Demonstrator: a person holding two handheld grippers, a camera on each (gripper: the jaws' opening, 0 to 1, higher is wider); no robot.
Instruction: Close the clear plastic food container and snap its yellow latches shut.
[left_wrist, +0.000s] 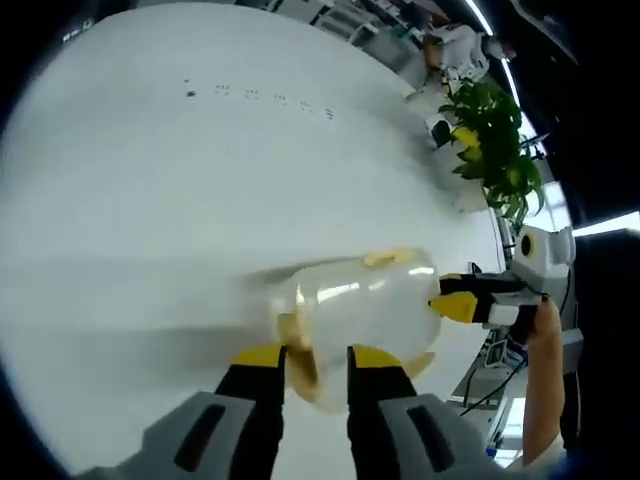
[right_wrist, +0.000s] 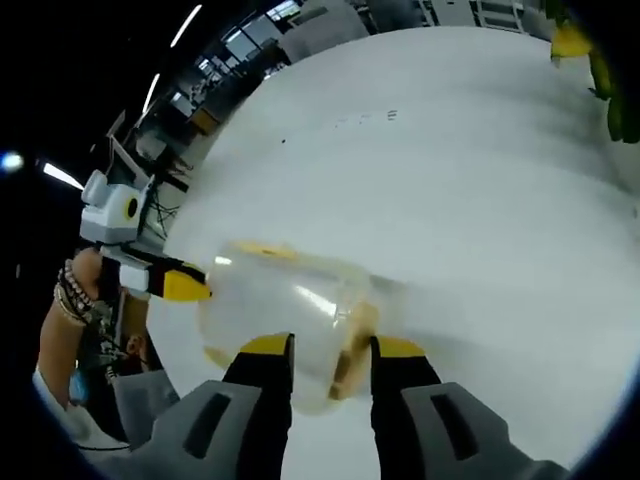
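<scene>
In your left gripper view, the container lies on the white table at about 5 o'clock from the middle, blurred. Your left gripper has its yellow-tipped jaws a narrow gap apart, with the near edge of the container and a yellow latch between them; whether they pinch it you cannot tell. Your right gripper comes in from 3 o'clock, its tip touching the container's side. A leafy plant stands at 2 o'clock.

In your right gripper view, the container sits at 6 o'clock, your right gripper straddling its near edge, grip unclear. The left gripper touches it from 9 o'clock.
</scene>
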